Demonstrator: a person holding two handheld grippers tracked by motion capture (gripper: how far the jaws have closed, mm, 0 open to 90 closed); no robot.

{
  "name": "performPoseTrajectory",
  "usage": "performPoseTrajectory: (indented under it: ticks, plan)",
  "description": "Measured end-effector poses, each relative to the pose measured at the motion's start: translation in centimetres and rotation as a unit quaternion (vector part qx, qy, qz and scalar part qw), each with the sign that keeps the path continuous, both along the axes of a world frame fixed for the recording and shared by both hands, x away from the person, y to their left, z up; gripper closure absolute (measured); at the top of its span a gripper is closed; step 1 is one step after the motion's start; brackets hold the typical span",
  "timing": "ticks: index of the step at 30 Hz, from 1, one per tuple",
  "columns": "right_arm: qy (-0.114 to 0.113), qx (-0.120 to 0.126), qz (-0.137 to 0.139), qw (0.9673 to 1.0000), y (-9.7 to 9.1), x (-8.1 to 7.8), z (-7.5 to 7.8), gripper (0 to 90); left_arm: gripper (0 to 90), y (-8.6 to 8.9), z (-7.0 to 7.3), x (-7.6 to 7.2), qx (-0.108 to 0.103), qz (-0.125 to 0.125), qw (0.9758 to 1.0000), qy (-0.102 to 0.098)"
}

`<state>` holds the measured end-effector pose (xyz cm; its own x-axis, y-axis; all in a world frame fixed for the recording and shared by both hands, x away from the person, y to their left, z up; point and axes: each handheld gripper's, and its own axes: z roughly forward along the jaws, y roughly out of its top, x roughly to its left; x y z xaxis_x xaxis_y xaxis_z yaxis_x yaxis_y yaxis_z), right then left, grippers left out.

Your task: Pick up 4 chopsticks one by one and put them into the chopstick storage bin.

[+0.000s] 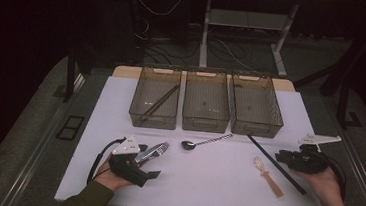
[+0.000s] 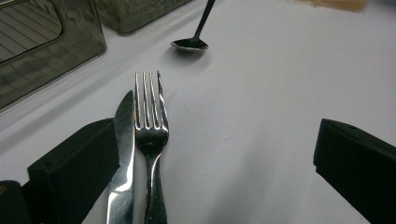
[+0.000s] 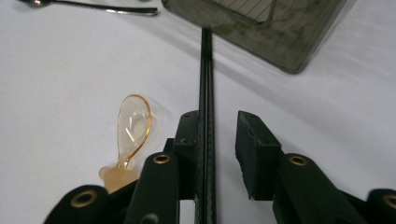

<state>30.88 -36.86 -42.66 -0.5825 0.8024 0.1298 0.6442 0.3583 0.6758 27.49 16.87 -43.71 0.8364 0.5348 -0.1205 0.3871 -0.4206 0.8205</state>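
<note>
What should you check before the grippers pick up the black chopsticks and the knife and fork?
1. Chopsticks between the right gripper's jaws: ok, they run up the gap.
2. Both pads pressing on the chopsticks: not ok, one jaw touches them, the other stands apart.
3. Amber plastic spoon out of the grip: ok, it lies beside the jaw.
4. Knife and fork inside the left gripper: ok, close by one jaw.
5. Left gripper closed on them: not ok, jaws stand wide.
6. Room in the bins: ok, the middle bin looks empty.
</note>
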Motion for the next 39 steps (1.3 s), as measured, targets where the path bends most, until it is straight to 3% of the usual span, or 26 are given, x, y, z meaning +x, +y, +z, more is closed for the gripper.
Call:
performPoseTrajectory:
  ticks: [7, 21, 33, 39]
  plan:
    - [0.015, -0.024, 0.006, 0.9996, 0.2, -0.1, -0.5, 77.9, 0.0, 0.0, -0.1, 0.0, 0.002, -0.002, 1.0, 0.001]
    - [0.033, -0.029, 0.017, 0.9989, 0.0, -0.2, -1.0, 83.6, 0.0, -0.1, -0.1, 0.0, 0.005, -0.004, 1.0, 0.003]
    - [0.031, -0.033, 0.024, 0.9987, 0.0, -0.4, -1.2, 84.9, 0.0, -0.1, -0.1, 0.0, 0.006, -0.005, 1.0, 0.002]
    - [0.028, -0.047, 0.024, 0.9982, -0.2, -0.4, -1.4, 84.9, 0.0, -0.1, -0.1, 0.0, 0.006, -0.006, 1.0, 0.002]
